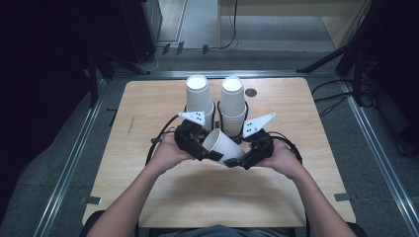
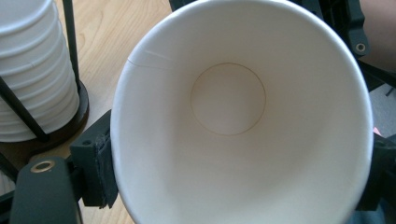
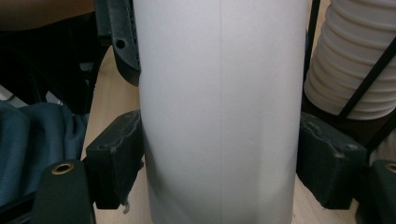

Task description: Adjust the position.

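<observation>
A single white paper cup hangs tilted above the middle of the wooden table, held from both sides. My left gripper is shut on it near the rim. The left gripper view looks straight into the cup's mouth, with a pad pressed on its left wall. My right gripper is shut on the cup's lower body. In the right gripper view the cup's side wall stands between the two pads.
Two stacks of white paper cups stand in black wire holders just behind the grippers. One stack shows in the left gripper view, the other in the right gripper view. A small black disc lies at the back.
</observation>
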Demonstrator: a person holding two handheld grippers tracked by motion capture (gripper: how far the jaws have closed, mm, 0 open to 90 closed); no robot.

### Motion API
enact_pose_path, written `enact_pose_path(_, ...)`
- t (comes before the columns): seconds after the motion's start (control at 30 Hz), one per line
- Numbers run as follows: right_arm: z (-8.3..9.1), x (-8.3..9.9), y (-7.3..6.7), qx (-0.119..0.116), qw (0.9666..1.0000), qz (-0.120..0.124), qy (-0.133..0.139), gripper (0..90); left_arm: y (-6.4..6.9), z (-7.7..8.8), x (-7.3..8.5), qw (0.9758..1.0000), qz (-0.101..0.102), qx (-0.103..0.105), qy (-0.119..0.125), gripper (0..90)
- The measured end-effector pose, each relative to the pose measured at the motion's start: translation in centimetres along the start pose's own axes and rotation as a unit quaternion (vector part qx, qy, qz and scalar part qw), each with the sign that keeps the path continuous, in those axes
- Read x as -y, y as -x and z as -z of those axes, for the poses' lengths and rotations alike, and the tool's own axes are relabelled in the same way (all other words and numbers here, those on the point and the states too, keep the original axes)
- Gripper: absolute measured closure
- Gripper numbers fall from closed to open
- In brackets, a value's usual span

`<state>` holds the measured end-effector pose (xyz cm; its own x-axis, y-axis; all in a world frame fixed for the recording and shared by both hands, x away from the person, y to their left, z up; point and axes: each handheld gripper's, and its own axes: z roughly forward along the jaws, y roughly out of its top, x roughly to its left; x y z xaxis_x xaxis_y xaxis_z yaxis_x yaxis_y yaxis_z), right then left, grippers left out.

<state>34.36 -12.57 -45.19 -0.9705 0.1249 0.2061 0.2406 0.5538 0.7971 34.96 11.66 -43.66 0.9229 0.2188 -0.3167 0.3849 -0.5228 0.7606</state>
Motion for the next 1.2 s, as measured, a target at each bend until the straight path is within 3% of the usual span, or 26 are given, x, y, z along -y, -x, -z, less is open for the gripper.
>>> enact_pose_path(0.17, 0.3, -0.1, 0.3, -0.003, 0.9997, -0.024, -0.003, 15.6, 0.0, 0.5, -0.1, 1.0, 0.0, -0.004, -0.008, 13.3)
enact_pose_path(0.33, 0.7, 0.2, 0.3, 0.012, 0.9996, -0.022, -0.014, 15.1, -0.2, 1.1, -0.1, 0.9999, 0.001, -0.009, -0.014, 13.3)
enact_pose_path(0.5, 0.6, 0.6, 0.2, 0.017, 0.9992, -0.019, -0.029, 15.1, 0.2, 1.2, -0.5, 0.9971, -0.026, -0.042, -0.058, 13.2)
enact_pose_path(0.7, 0.4, 0.8, 0.3, 0.029, 0.9987, -0.015, -0.039, 15.1, 0.6, 0.8, -0.8, 0.9897, -0.052, -0.075, -0.111, 13.2)
enact_pose_path(0.9, 0.4, 0.9, 0.4, 0.033, 0.9985, -0.015, -0.04, 15.1, 0.8, 0.1, -1.0, 0.9839, -0.067, -0.092, -0.138, 13.2)
enact_pose_path(1.03, 0.1, 1.1, 0.5, 0.033, 0.9983, -0.011, -0.047, 15.2, 0.7, -0.6, -1.3, 0.9784, -0.078, -0.095, -0.166, 13.1)
enact_pose_path(1.13, -0.3, 1.2, 0.5, 0.034, 0.9979, -0.007, -0.054, 15.2, 0.9, -1.2, -1.4, 0.972, -0.089, -0.107, -0.189, 13.1)
enact_pose_path(1.2, -0.7, 1.3, 0.6, 0.031, 0.9977, -0.007, -0.06, 15.6, 1.2, -1.5, -1.5, 0.9701, -0.095, -0.111, -0.194, 13.1)
